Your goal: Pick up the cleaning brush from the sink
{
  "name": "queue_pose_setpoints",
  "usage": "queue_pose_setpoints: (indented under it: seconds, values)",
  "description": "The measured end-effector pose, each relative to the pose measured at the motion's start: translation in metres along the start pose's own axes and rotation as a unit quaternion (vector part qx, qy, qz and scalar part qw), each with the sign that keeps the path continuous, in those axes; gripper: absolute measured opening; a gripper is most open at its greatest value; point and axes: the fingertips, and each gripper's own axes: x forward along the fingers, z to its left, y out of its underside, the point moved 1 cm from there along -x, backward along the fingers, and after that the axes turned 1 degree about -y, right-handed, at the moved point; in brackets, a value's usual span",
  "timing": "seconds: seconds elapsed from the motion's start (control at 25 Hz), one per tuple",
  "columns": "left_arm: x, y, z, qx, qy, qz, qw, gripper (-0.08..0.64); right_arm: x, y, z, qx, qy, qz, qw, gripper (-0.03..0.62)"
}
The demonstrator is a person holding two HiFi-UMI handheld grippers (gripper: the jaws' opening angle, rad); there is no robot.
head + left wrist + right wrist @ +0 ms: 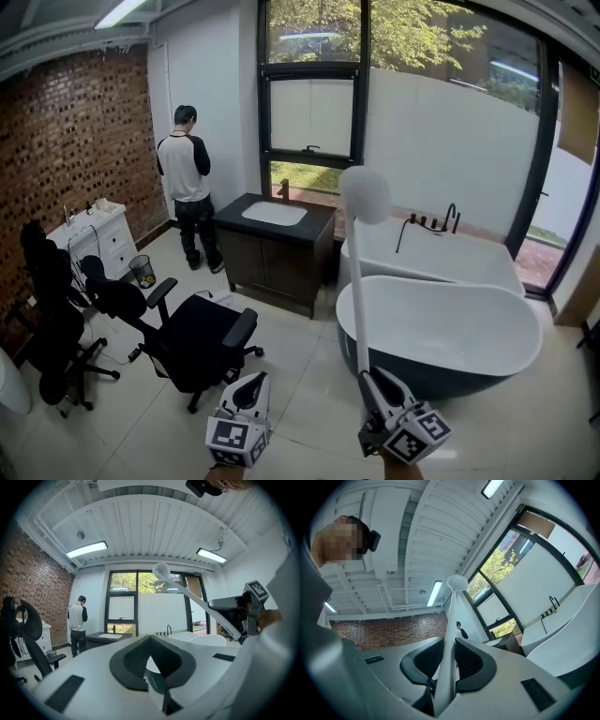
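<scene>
Grips long white round-headed plastic cleaning brush (357,281) by handle's low end in right hand-held gripper (372,382), long axis up and away, well apart from white sink (274,214); left hand-held gripper (251,384) closed, empty, just beside.

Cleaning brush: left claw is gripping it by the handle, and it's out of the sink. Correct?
Wrong claw. The right claw grips the cleaning brush by the handle. The right gripper view shows the handle pinched between its jaws. The left claw holds nothing. The rest stands: the brush is out of the sink.
</scene>
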Motion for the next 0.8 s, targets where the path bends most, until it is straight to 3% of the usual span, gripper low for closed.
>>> queue_pose_setpoints:
  seconds: [0.8]
  values:
    - [-0.0042, 0.0057, -0.0012, -0.001, -0.001, 0.004, 1.0000, 0.009, -0.0079, 0.0059, 0.0024, -0.007, 0.003, 0.001, 1.000, 0.072]
